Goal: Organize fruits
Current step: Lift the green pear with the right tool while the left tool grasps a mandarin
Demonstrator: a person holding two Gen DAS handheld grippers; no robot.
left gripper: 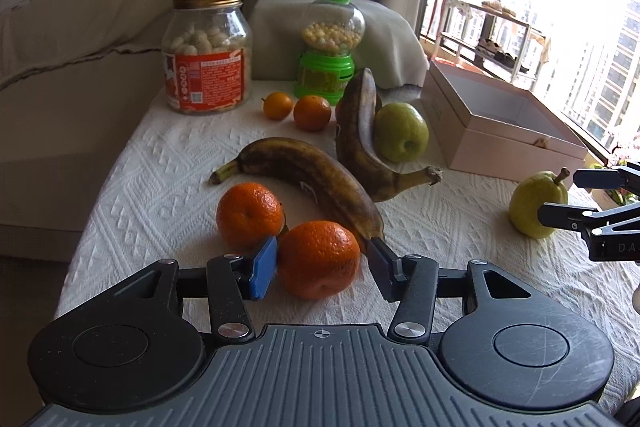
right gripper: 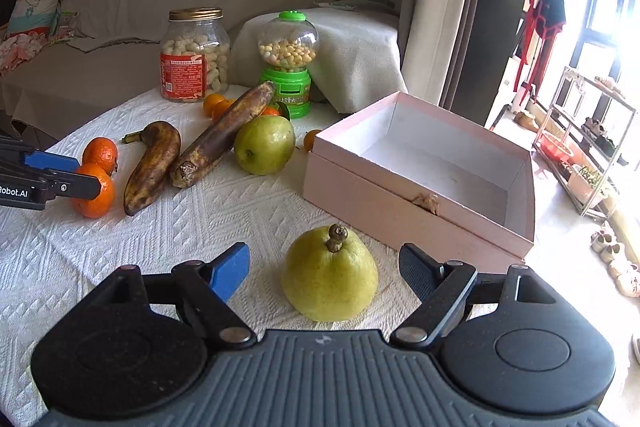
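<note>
My left gripper [left gripper: 322,247] has its pads against both sides of an orange [left gripper: 318,263] that rests on the white cloth, with a second orange [left gripper: 250,215] just left of it. Behind them lie two browned bananas [left gripper: 316,183], one leaning on a green apple [left gripper: 402,131]. In the right wrist view my right gripper [right gripper: 323,255] stands open around a yellow pear [right gripper: 330,275], stem up, with a clear gap on each side. The open pink box [right gripper: 400,211] sits empty just beyond the pear. The right gripper [left gripper: 576,195] also shows beside the pear [left gripper: 534,207] in the left wrist view.
A snack jar [left gripper: 206,55] and a green candy dispenser [left gripper: 326,59] stand at the back of the table, with two small oranges [left gripper: 278,105] in front. The table's left edge [left gripper: 100,195] drops toward a sofa. A window and shoe rack lie to the right.
</note>
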